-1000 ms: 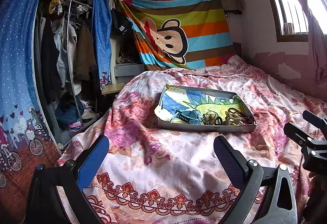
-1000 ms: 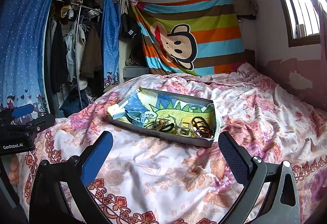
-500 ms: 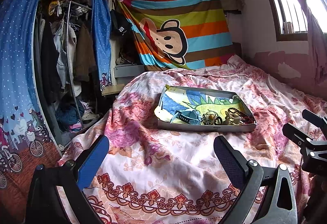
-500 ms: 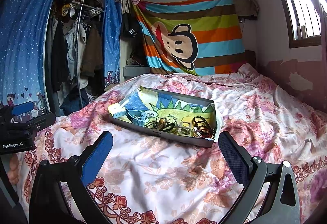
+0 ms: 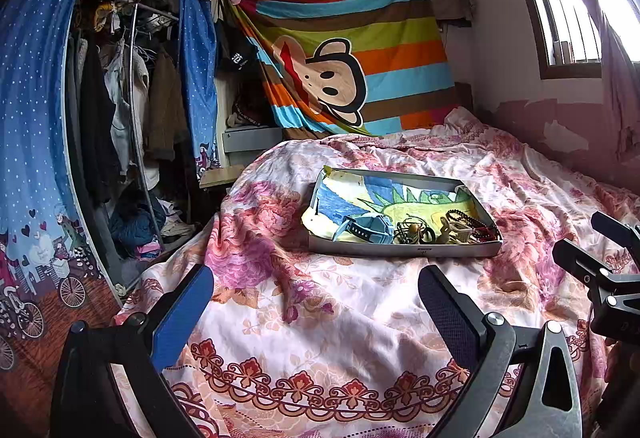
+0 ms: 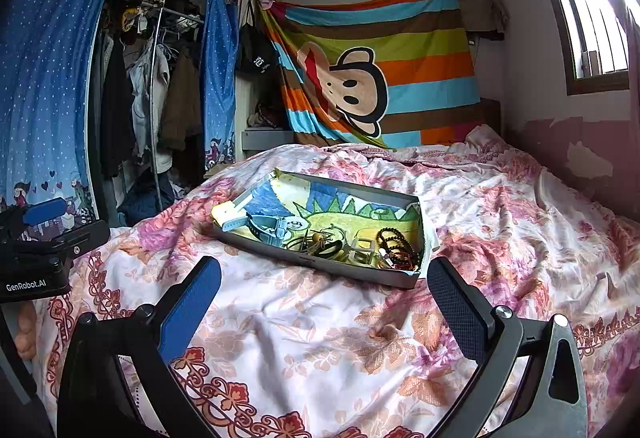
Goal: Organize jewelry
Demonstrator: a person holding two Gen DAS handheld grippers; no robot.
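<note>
The left claw (image 5: 314,294) is spread wide and empty, hovering above the floral bedspread (image 5: 360,318). Ahead of it, slightly right of its centre line, a shallow grey tray (image 5: 400,250) lies on the bed, lined with a dinosaur drawing (image 5: 400,198).

The jewelry sits along the tray's near edge. Leftmost is a blue wristwatch (image 5: 366,228), next a tangle of dark rings and cords (image 5: 412,234), then a pale clear piece (image 5: 456,230), and at the right end a dark bead bracelet (image 5: 470,220). All of it is well apart from the left claw's fingers (image 5: 180,314).

The right claw (image 6: 324,292) is likewise spread wide and holds nothing. The tray (image 6: 320,266) lies straight ahead between its fingers, near but untouched, with the wristwatch (image 6: 268,228) towards its left finger and the bead bracelet (image 6: 396,246) towards its right.

Beyond the bed hangs a striped monkey blanket (image 6: 380,78).
</note>
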